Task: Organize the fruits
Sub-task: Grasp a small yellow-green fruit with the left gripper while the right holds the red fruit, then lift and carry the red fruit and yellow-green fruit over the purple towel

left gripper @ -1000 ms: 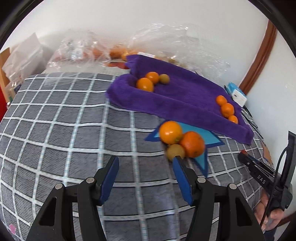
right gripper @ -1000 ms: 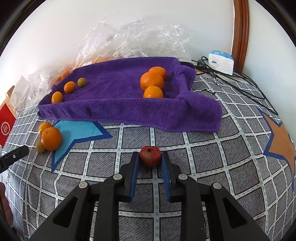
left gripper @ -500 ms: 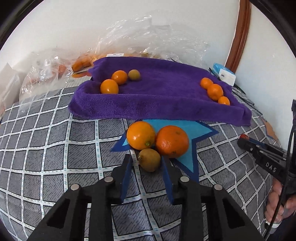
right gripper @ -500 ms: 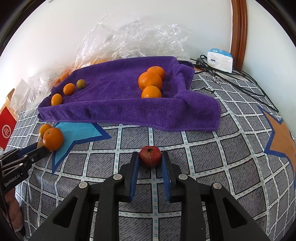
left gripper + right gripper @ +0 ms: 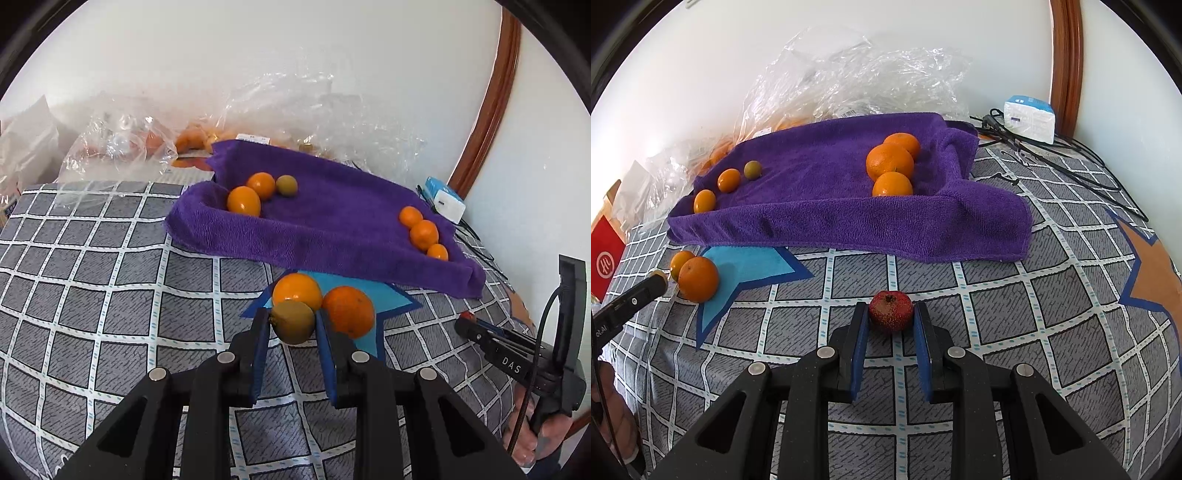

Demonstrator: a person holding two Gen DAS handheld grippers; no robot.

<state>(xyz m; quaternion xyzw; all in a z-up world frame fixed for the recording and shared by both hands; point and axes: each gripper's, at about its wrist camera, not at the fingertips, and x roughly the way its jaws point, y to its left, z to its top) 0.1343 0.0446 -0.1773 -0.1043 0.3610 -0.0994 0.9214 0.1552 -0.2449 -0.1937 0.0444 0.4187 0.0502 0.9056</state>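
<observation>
My left gripper (image 5: 291,323) is shut on a small greenish-brown fruit (image 5: 292,322), held just in front of two oranges (image 5: 347,312) that lie on the blue star of the checked cloth. My right gripper (image 5: 891,312) is shut on a small red fruit (image 5: 891,310) low over the cloth. Behind both lies a purple towel (image 5: 827,206) shaped like a tray. At its left end sit two small oranges (image 5: 243,200) and a greenish fruit (image 5: 287,184). Three oranges (image 5: 889,160) are grouped at its right end.
Crumpled clear plastic bags (image 5: 857,70) with more oranges lie behind the towel against the wall. A white and blue box (image 5: 1028,118) and black cables (image 5: 1071,162) are at the back right. A red box (image 5: 604,254) stands at the left edge.
My left gripper swung toward the oranges on the blue star, shut on the greenish-brown fruit and lifted it slightly. My right gripper kept still, holding the red fruit.
</observation>
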